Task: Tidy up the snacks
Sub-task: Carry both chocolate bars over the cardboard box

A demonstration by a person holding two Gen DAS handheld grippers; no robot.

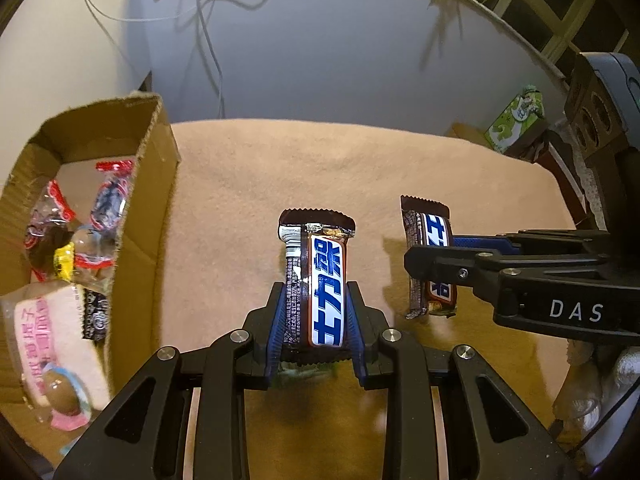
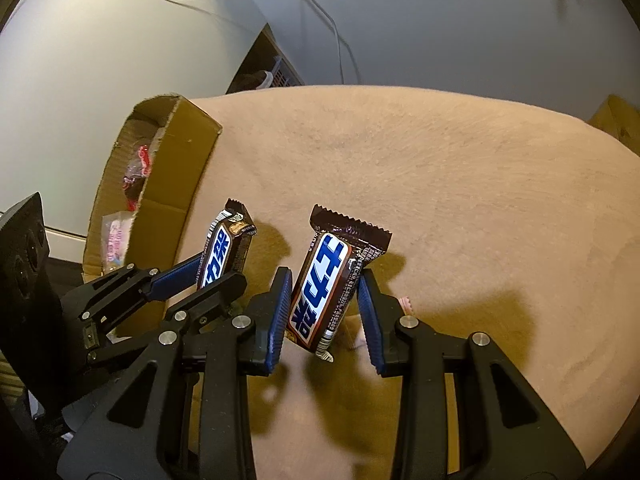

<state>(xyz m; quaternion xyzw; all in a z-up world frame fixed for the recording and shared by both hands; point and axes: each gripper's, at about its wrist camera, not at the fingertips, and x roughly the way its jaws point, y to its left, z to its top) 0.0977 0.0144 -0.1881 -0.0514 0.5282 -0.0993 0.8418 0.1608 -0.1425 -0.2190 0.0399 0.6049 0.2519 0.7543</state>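
Note:
My left gripper (image 1: 316, 300) is shut on a brown chocolate bar (image 1: 326, 272) with blue letters on a white band, gripped by its long edges and standing up between the blue pads. My right gripper (image 2: 325, 280) is shut on a second, matching bar (image 2: 320, 292) that tilts a little. Both bars hang above the tan cloth and cast shadows on it. Each gripper also shows in the other's view: the right gripper (image 1: 436, 252) with its bar (image 1: 430, 240) at the right, the left gripper (image 2: 208, 272) with its bar (image 2: 224, 248) at the left.
An open cardboard box (image 1: 152, 184) stands at the left on the tan cloth (image 1: 280, 168), holding several wrapped snacks (image 1: 60, 320); the right wrist view shows the box (image 2: 176, 184) too. A green carton (image 1: 516, 120) stands far right. Cables (image 1: 208, 40) hang on the wall. A pink wrapper (image 2: 406, 304) lies under my right gripper.

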